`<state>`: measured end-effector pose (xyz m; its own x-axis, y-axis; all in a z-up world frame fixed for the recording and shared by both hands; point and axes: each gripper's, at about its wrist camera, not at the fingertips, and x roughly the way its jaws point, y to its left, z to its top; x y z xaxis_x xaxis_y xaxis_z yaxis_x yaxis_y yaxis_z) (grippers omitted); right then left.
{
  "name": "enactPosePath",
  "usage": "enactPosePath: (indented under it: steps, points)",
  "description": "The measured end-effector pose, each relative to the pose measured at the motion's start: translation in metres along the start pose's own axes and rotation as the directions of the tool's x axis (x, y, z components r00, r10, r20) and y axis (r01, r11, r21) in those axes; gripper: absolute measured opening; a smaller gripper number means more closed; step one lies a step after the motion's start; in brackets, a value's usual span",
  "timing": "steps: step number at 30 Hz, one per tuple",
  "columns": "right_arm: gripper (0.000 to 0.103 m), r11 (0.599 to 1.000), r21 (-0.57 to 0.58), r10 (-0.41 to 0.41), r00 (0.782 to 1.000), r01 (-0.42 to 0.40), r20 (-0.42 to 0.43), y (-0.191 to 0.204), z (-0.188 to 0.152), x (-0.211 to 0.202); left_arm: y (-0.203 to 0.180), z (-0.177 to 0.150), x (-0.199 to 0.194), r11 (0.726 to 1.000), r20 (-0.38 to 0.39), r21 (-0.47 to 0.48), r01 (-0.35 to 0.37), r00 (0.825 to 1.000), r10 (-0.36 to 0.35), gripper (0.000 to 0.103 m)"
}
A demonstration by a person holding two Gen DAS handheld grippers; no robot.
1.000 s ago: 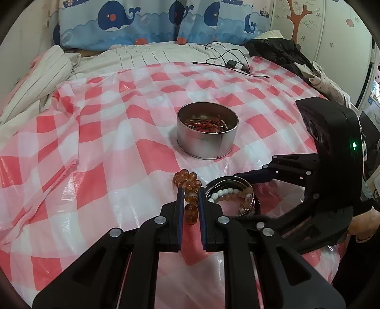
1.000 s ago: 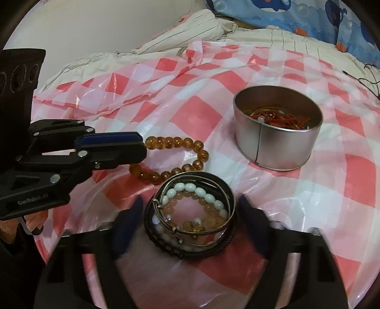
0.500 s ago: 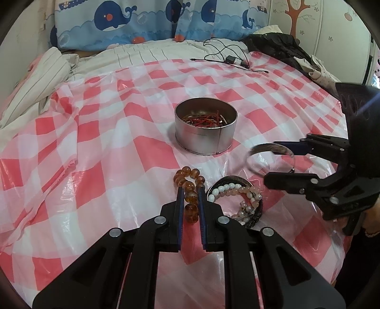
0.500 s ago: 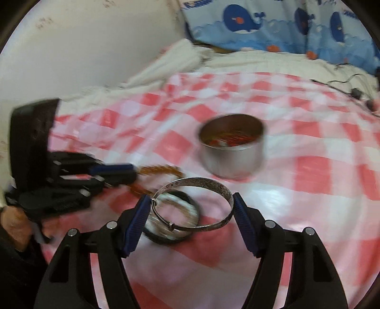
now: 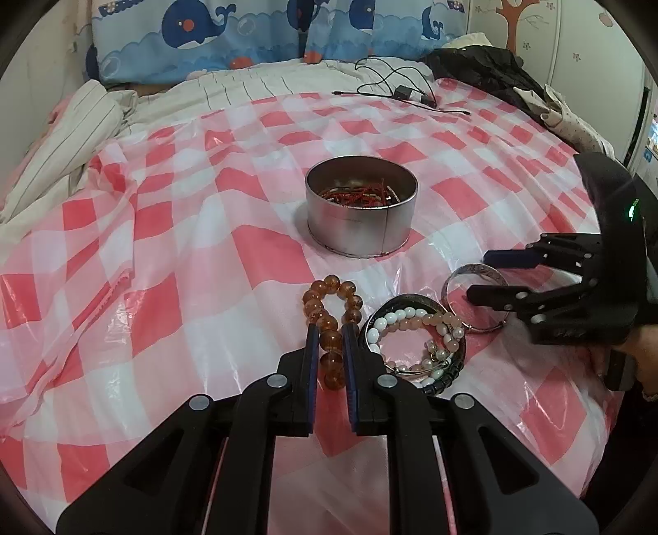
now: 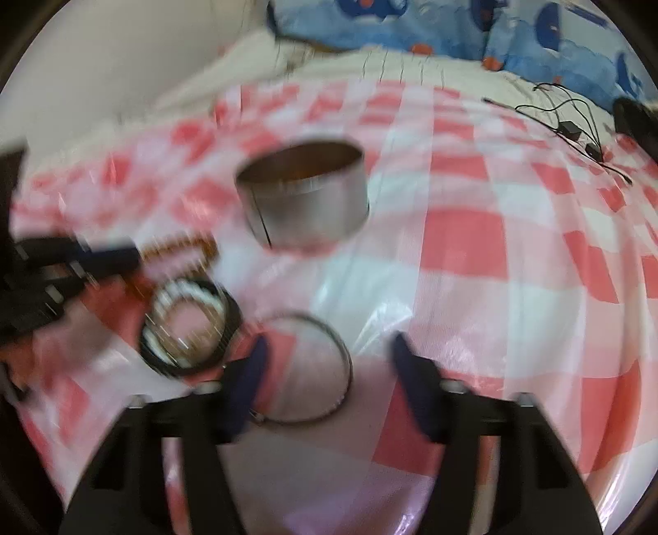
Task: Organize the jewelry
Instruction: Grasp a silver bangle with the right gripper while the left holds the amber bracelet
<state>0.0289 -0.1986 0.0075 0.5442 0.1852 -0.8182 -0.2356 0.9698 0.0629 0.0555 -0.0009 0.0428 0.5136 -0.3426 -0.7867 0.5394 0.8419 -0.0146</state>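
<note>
My left gripper [image 5: 331, 341] is shut on the near beads of an amber bead bracelet [image 5: 329, 296], which lies on the checked cloth. Beside it sits a pile of bracelets [image 5: 411, 337] with white and pink beads, also seen blurred in the right wrist view [image 6: 189, 329]. A silver bangle [image 5: 473, 296] rests low by that pile. My right gripper [image 6: 331, 362] has its jaws closing around the silver bangle [image 6: 312, 370]. The ring touches the left finger and a gap shows at the right finger. A round metal tin [image 5: 362, 230] holding red cords stands farther back.
The red-and-white plastic cloth [image 5: 164, 247] covers a bed. A black cable with a charger [image 5: 407, 92] and dark clothing [image 5: 485, 70] lie at the far right. Striped bedding [image 5: 61, 136] bunches at the left, and whale-print pillows [image 5: 246, 33] line the back.
My right gripper took the silver bangle off the pile and carried it to the right. Its jaws have since narrowed and the bangle no longer spans them. The left gripper kept still.
</note>
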Motion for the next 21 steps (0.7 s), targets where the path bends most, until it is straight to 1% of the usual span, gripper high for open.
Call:
enactPosePath:
  steps: [1, 2, 4, 6, 8, 12, 17, 21]
  points:
    - [0.040, 1.000, -0.020, 0.009, 1.000, -0.009, -0.002, 0.003, 0.000, 0.000, 0.000, 0.000, 0.000, 1.000, -0.001, 0.002, -0.002, 1.000, 0.002, 0.011]
    - [0.030, 1.000, -0.025, 0.009, 1.000, -0.009, -0.001, 0.004, -0.002, -0.001, -0.001, 0.000, 0.000, 1.000, -0.002, 0.004, -0.003, 1.000, 0.003, 0.011]
    - [0.026, 1.000, -0.022, 0.007, 1.000, -0.007, 0.006, 0.002, -0.005, -0.003, -0.001, -0.001, 0.001, 1.000, -0.004, 0.009, -0.009, 1.000, 0.009, 0.011]
    - [0.015, 1.000, 0.001, 0.019, 1.000, -0.019, 0.014, -0.002, -0.006, -0.005, -0.002, -0.001, 0.000, 1.000, -0.004, 0.015, -0.013, 1.000, 0.013, 0.011]
    - [0.010, 0.998, 0.037, 0.048, 0.998, -0.050, 0.033, -0.007, -0.006, -0.008, -0.004, -0.001, 0.000, 1.000, -0.005, 0.020, -0.019, 1.000, 0.019, 0.011]
    - [0.010, 0.994, 0.067, 0.081, 0.995, -0.085, 0.061, -0.011, 0.001, -0.011, -0.006, -0.001, 0.002, 0.999, -0.010, 0.036, -0.035, 0.999, 0.035, 0.011]
    - [0.010, 0.995, 0.052, 0.079, 0.993, -0.084, 0.083, -0.008, 0.004, -0.016, -0.008, -0.001, 0.003, 0.998, -0.012, 0.048, -0.047, 0.999, 0.048, 0.011]
    - [0.010, 0.994, 0.051, 0.094, 0.989, -0.100, 0.111, -0.009, 0.007, -0.022, -0.009, -0.001, 0.003, 0.997, -0.014, 0.053, -0.049, 0.999, 0.050, 0.011]
